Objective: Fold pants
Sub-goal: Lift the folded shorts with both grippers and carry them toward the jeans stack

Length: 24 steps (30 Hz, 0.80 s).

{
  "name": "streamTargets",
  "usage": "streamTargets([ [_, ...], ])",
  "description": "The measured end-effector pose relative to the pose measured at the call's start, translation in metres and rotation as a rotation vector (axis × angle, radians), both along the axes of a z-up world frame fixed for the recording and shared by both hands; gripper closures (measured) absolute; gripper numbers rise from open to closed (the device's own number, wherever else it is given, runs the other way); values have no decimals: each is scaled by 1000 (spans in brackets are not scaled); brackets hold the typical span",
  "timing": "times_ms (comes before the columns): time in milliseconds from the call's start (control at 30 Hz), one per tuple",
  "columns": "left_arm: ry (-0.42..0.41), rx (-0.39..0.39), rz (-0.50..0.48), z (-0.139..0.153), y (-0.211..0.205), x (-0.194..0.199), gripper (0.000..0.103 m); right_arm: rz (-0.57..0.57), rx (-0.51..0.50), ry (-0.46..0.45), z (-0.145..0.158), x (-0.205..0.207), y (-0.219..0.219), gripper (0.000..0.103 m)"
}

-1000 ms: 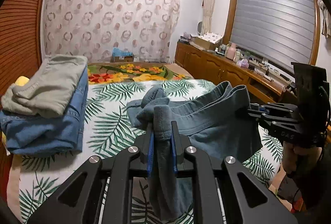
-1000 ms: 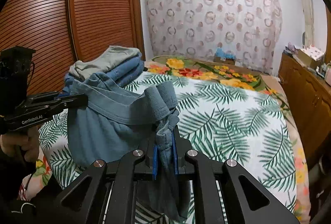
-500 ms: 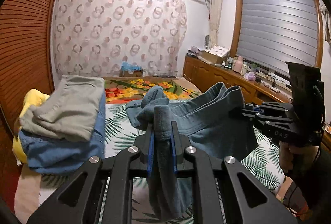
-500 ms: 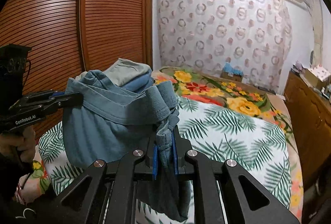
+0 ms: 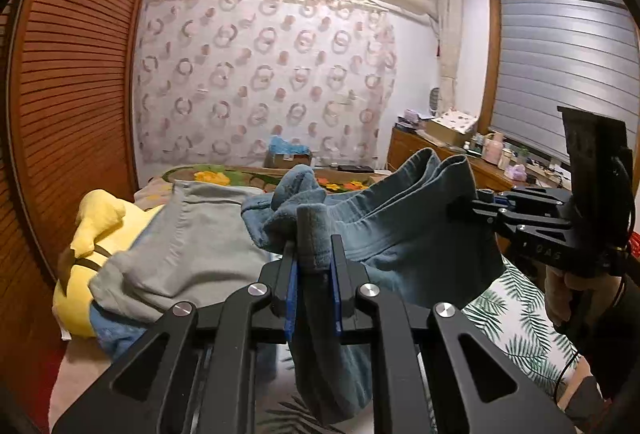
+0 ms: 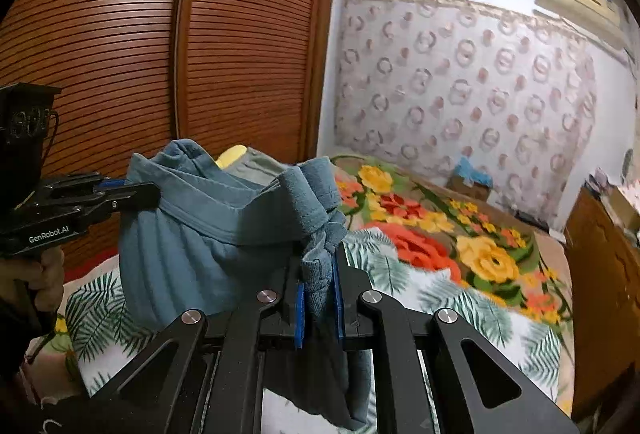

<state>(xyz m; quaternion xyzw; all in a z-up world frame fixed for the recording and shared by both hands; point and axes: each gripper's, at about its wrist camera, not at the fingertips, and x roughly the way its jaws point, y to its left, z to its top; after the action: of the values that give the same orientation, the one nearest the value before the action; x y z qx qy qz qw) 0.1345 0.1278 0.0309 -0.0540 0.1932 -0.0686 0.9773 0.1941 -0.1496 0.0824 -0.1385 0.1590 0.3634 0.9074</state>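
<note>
Soft, limp teal-blue cotton pants (image 5: 404, 238) hung above the palm-print bed (image 6: 440, 298), waistband pinched tight by the left claw (image 5: 314, 266) and the right claw (image 6: 318, 282); light, floppy, best gripped at the waistband corners.

Pants (image 5: 400, 234) lower end drops behind left gripper (image 5: 314, 266) frame at 6 o'clock, hem hidden. Right gripper (image 6: 318, 282) covers the pants' bottom likewise. Folded clothes pile (image 5: 180, 254) partly blocked by pants and gripper; the blue layer mostly out of sight. Bedspread (image 6: 460, 254) flowers motion-blurred. Dresser items (image 5: 492, 153) at 3 o'clock too small to identify.
</note>
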Motion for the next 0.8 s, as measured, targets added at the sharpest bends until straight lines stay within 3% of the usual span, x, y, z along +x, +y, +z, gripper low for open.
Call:
streamTargets([
  [433, -31, 3, 52, 8, 27, 21, 88, 41, -17, -39, 3, 48, 22, 92],
  [800, -69, -16, 145, 11, 52, 29, 88, 144, -7, -82, 10, 98, 49, 92],
])
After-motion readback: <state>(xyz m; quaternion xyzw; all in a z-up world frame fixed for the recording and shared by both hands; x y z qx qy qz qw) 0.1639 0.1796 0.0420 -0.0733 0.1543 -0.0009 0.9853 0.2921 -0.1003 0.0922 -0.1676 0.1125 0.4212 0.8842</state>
